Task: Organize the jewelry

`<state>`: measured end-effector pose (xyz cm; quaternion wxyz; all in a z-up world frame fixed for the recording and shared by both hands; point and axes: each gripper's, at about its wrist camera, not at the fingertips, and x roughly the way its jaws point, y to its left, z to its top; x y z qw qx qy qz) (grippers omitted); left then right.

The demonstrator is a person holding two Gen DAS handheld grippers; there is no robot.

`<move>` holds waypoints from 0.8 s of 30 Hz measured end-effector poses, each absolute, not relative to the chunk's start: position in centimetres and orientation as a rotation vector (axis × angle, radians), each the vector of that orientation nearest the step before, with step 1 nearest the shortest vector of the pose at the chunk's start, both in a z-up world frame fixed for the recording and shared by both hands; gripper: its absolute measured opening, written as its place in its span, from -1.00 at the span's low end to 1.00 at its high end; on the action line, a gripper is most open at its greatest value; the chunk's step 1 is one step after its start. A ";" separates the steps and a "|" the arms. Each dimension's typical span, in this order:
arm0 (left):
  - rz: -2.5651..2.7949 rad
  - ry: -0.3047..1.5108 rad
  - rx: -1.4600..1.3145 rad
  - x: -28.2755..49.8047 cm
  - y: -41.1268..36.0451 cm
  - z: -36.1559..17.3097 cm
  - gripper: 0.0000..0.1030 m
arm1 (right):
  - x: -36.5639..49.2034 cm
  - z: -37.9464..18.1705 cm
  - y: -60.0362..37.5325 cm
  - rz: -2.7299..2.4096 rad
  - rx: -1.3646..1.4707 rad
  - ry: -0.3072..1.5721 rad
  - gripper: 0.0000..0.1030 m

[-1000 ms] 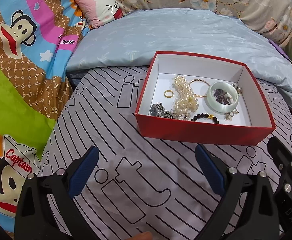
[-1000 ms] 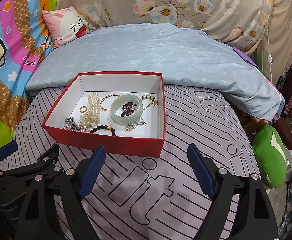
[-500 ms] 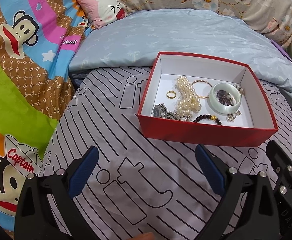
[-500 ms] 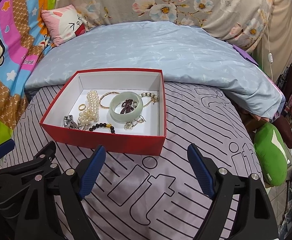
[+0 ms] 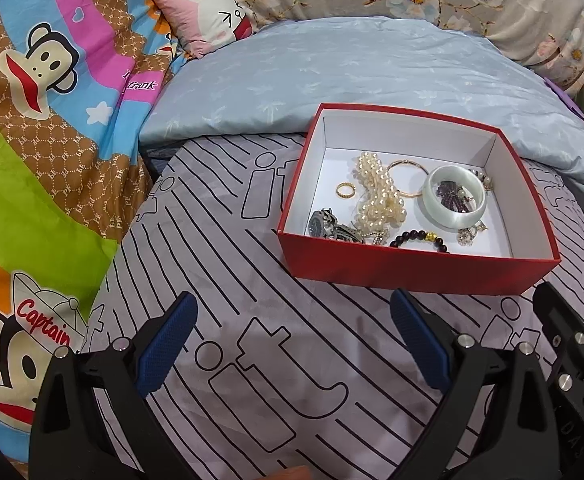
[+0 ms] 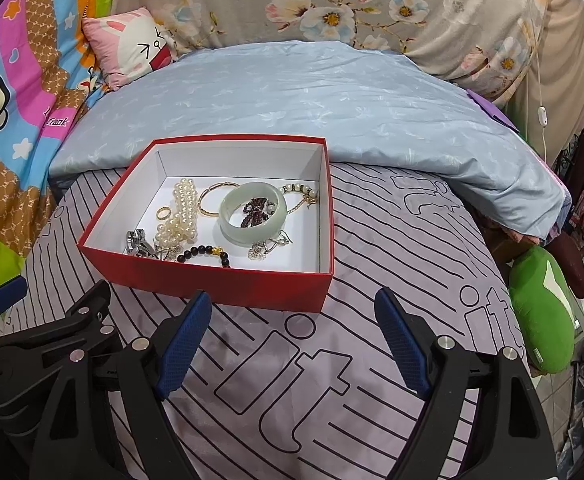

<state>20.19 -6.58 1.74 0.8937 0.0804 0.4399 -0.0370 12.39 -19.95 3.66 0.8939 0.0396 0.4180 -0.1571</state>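
A red box (image 5: 420,268) (image 6: 227,284) with a white inside rests on the striped grey bedsheet. It holds a pearl necklace (image 5: 378,192) (image 6: 181,212), a pale green bangle (image 5: 454,218) (image 6: 251,230), a thin gold bangle (image 5: 406,166), a gold ring (image 5: 346,190), a silver watch (image 5: 326,224), a black bead bracelet (image 5: 418,237) (image 6: 203,254) and small earrings. My left gripper (image 5: 292,324) hovers open over the sheet, short of the box and to its left. My right gripper (image 6: 292,320) is open just before the box's near wall. Neither holds anything.
A light blue quilt (image 6: 292,92) lies folded behind the box. A cartoon monkey blanket (image 5: 43,128) covers the left side, with a pink pillow (image 5: 203,12) beyond. A green cushion (image 6: 540,312) sits off the bed's right edge. The left gripper's body (image 6: 51,340) shows in the right wrist view.
The box has slid slightly up and right in the left wrist view and slightly up in the right wrist view. Both grippers stay open and empty.
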 end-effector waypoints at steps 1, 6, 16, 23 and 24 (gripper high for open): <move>-0.078 0.914 0.165 20.2 -6.6 1.7 0.84 | 12.4 3.7 -20.0 -0.326 0.082 0.866 0.59; -0.083 0.923 0.150 20.3 -6.5 1.5 0.84 | 12.4 3.6 -20.0 -0.327 0.080 0.869 0.59; -0.061 0.891 0.143 19.7 -6.5 1.6 0.84 | 12.2 3.5 -19.9 -0.328 0.085 0.863 0.59; -0.079 0.907 0.126 19.8 -6.6 1.5 0.84 | 12.1 3.6 -20.2 -0.346 0.093 0.856 0.66; -0.085 0.906 0.123 19.8 -6.6 1.5 0.84 | 12.1 3.6 -20.2 -0.347 0.093 0.854 0.66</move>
